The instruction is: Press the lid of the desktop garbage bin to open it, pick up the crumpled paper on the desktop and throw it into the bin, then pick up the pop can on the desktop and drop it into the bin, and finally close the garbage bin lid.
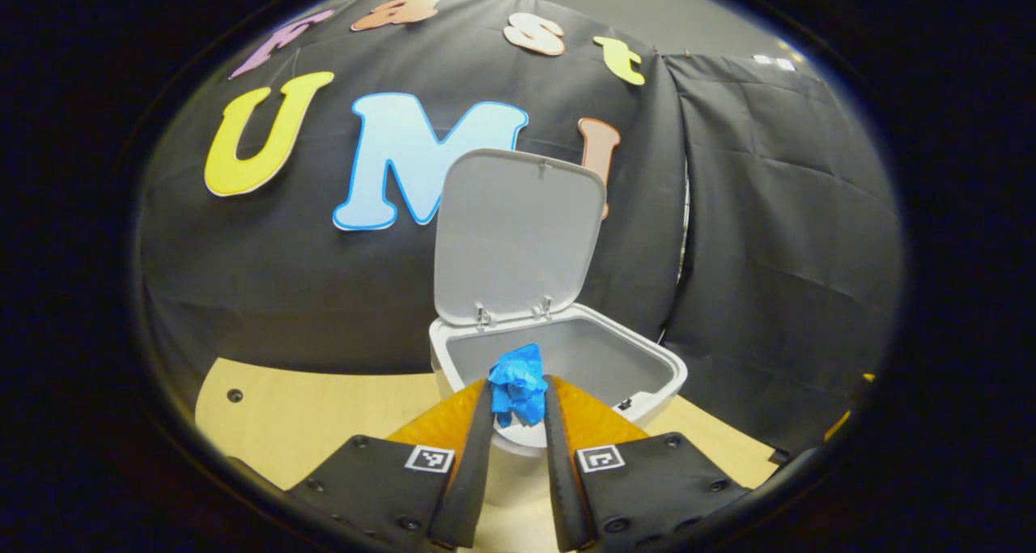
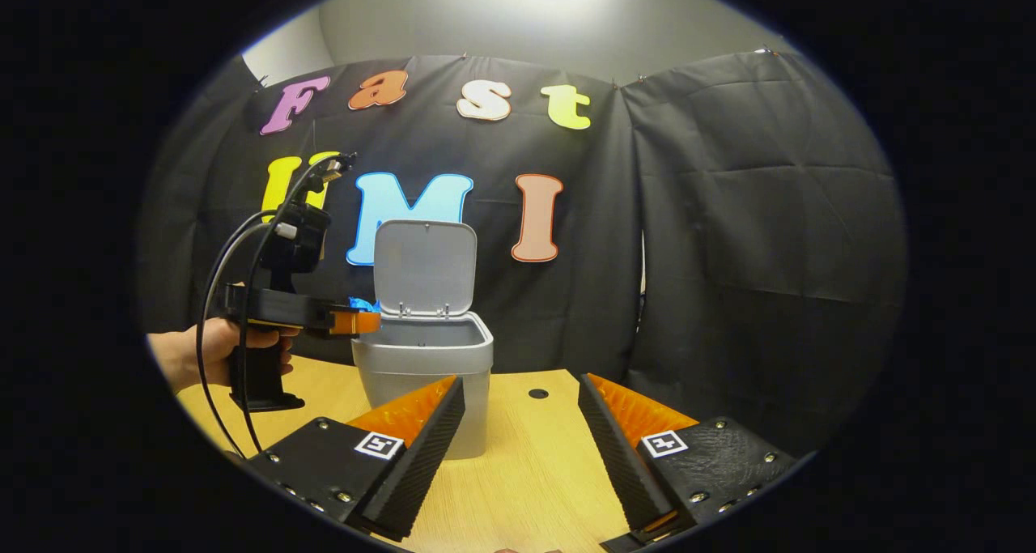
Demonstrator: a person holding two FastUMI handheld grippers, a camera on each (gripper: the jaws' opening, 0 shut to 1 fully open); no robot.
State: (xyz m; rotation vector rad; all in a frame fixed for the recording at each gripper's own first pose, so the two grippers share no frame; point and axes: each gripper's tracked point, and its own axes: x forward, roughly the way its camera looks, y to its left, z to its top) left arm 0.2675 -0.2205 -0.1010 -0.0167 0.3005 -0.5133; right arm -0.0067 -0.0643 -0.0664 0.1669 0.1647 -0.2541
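Left gripper [image 1: 518, 391] pinches crumpled paper [image 1: 518, 383] — above open bin [image 1: 647, 359].

Premises present as a staged recording booth rather than a lived-in room. Black cloth [image 2: 728, 213] hangs in pinned, creased panels as walls on all visible sides, plain grey wall [image 2: 486, 27] above. A light wooden tabletop [image 2: 534, 464] with a cable hole forms the work surface.
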